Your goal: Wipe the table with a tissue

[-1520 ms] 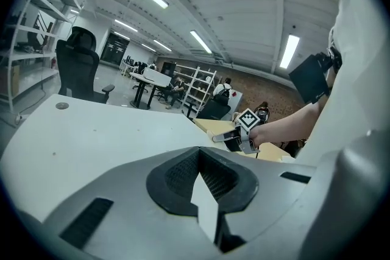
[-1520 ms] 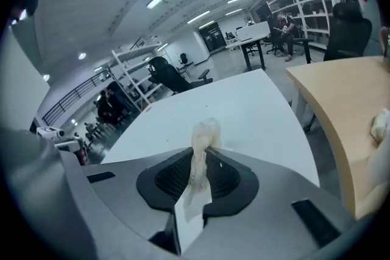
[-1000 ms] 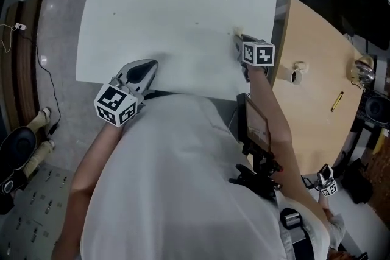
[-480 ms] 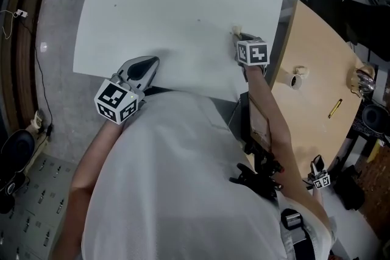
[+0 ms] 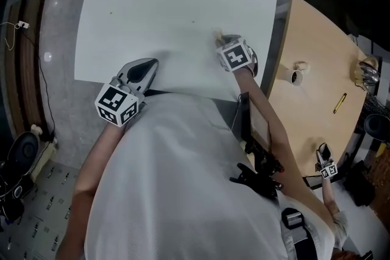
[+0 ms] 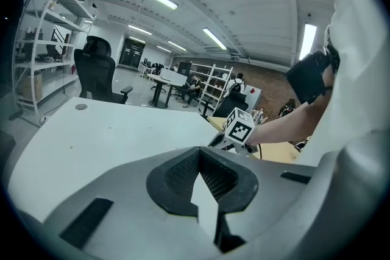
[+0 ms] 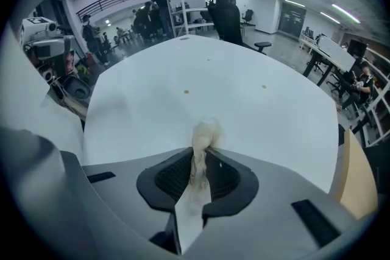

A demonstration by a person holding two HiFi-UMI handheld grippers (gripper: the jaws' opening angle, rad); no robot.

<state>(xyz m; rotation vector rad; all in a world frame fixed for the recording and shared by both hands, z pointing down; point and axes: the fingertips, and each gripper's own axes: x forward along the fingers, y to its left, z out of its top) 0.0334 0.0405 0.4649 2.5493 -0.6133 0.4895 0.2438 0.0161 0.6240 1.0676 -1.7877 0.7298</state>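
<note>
Right tool (image 7: 198, 175): jaws clamped on a crumpled, off-white, brown-stained tissue (image 7: 205, 134). Left tool (image 6: 202, 182): jaws together with nothing between them, parked at the near edge of the broad white tabletop (image 5: 170, 3), idle. The tissue sits at the near right part of the tabletop, just ahead of the right tool's tips. Its long axis runs along the jaw line and it points away from the person toward the far edge, with the bunched free end leading. That end looks pressed to the surface, though contact cannot be confirmed from these angles. Progress, as a judgement: wiping is under way but not finished. Several small dark specks (image 7: 186, 92) are scattered over the middle and far areas. The near right strip reads clean.
</note>
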